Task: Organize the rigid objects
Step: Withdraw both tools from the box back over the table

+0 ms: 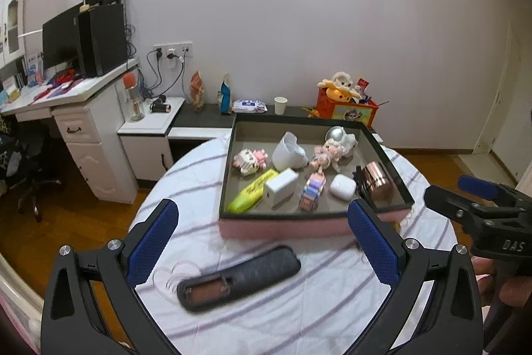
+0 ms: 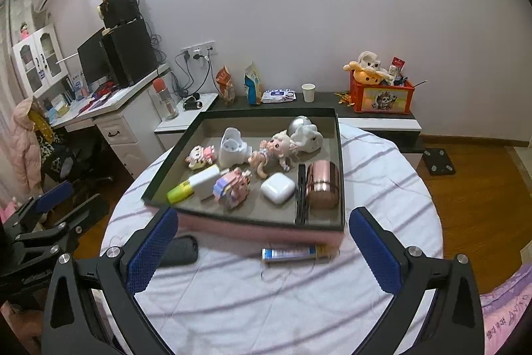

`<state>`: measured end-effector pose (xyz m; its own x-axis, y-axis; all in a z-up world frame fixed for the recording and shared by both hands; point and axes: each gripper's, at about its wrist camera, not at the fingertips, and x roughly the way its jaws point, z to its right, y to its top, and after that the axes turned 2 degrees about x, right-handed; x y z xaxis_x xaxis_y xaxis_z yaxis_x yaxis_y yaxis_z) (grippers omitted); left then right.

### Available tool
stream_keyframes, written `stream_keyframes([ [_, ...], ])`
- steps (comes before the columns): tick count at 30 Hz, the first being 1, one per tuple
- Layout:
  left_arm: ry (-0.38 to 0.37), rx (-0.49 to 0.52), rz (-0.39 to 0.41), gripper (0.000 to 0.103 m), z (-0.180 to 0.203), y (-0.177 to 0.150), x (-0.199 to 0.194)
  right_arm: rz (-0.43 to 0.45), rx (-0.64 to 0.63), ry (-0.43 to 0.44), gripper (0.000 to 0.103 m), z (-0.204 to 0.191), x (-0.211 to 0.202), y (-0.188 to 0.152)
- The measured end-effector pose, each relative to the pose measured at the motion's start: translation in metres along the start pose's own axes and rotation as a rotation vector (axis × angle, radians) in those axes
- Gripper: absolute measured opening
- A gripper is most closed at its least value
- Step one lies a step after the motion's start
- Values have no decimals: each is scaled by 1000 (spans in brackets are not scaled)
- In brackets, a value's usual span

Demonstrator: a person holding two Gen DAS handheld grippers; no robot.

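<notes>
Left wrist view: both hand-held grippers, left (image 1: 262, 242) and right (image 2: 262, 250), released, empty. Black remote with open battery bay (image 1: 237, 276) lies on striped-cloth table (image 1: 332, 305) before pink-sided tray (image 1: 282, 227). I'd centre pads across its width, then lift level.

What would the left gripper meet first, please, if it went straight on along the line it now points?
Probably the dark remote lying on the striped tablecloth, just ahead between the open left gripper fingers; the pink-sided box sits beyond. Depth is uncertain.
</notes>
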<state>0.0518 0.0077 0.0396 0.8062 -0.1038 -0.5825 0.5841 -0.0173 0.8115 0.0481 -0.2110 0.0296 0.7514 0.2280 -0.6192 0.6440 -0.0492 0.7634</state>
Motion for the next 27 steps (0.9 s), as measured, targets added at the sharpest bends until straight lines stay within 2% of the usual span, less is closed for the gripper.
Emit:
stream_keyframes([
  [13,19,-74,-65,103,-14,-56,-25,-22,9,-35,103,3,-35,-58],
  [17,24,-88,-104,103,-18,-77,-27,-60,30,-48,103,12,-34,-78],
  [21,33,-86,-142,103,-19,-88,-22,-102,57,-55,103,22,-27,-91],
  [27,38,-80,-147,103,-18,-90,-18,-109,57,-61,103,24,-25,-93],
])
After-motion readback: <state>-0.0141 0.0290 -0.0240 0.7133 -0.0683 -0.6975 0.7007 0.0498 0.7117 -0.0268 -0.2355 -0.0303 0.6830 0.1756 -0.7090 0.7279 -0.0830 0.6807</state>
